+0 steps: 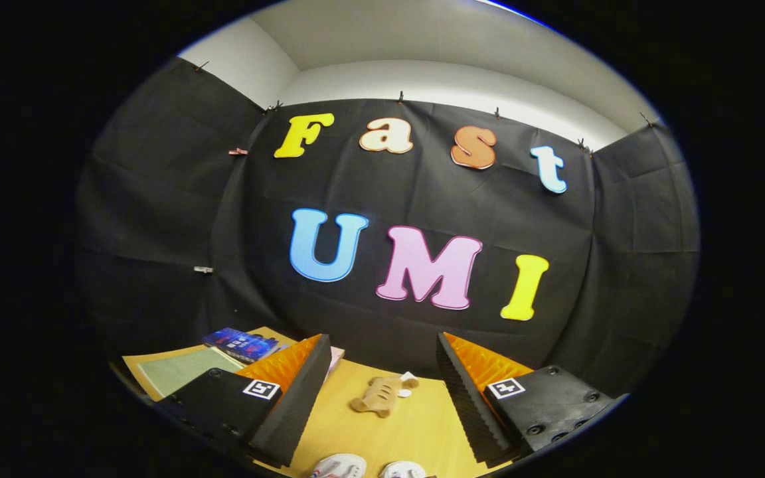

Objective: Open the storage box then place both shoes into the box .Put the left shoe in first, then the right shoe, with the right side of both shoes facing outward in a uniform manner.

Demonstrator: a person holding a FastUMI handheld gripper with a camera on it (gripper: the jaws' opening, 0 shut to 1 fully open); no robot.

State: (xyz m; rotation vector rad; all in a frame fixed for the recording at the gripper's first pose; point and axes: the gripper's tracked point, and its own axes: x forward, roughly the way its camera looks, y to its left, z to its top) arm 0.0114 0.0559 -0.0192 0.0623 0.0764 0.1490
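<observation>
hand-held gripper (382, 398) released, fingers spread wide, grasping nothing. two shoes (339, 466) on the counter (416, 425) near the fingers; tan toy (376, 396) beyond the shoes.

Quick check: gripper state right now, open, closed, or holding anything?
Gripper: open, fingers spread wide, holding nothing, raised above the wooden table with the two shoes just below.
</observation>
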